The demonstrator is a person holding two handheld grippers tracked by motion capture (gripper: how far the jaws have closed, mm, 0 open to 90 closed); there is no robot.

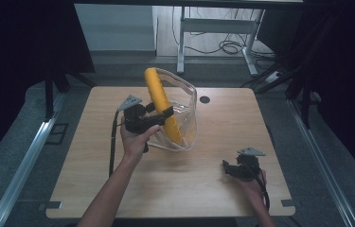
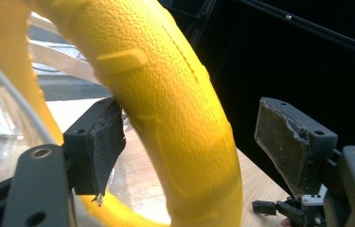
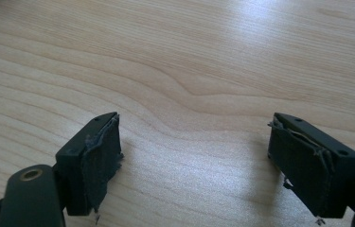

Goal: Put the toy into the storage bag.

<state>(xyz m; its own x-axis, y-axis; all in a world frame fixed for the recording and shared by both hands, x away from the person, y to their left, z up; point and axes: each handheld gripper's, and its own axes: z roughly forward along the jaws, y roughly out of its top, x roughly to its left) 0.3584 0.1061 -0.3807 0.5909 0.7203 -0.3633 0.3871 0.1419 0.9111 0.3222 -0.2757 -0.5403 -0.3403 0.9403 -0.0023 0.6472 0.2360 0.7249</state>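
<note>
A thick yellow ring [image 1: 158,101] with a pebbled surface stands upright on edge near the table's middle, partly inside a clear plastic bag [image 1: 188,111]. My left gripper [image 1: 165,113] reaches it from the left. In the left gripper view the ring [image 2: 165,118] runs between the two jaws of that gripper [image 2: 194,137]: the left pad [image 2: 106,142] is against it, and the right pad [image 2: 281,142] stands apart with a gap. My right gripper [image 1: 227,166] rests low near the table's front right, open over bare wood [image 3: 196,151].
The wooden table [image 1: 189,189] has a round black grommet hole [image 1: 205,100] behind the bag. Beyond the far edge stand a grey desk frame [image 1: 213,26] and floor cables [image 1: 232,47]. Dark curtains close off both sides.
</note>
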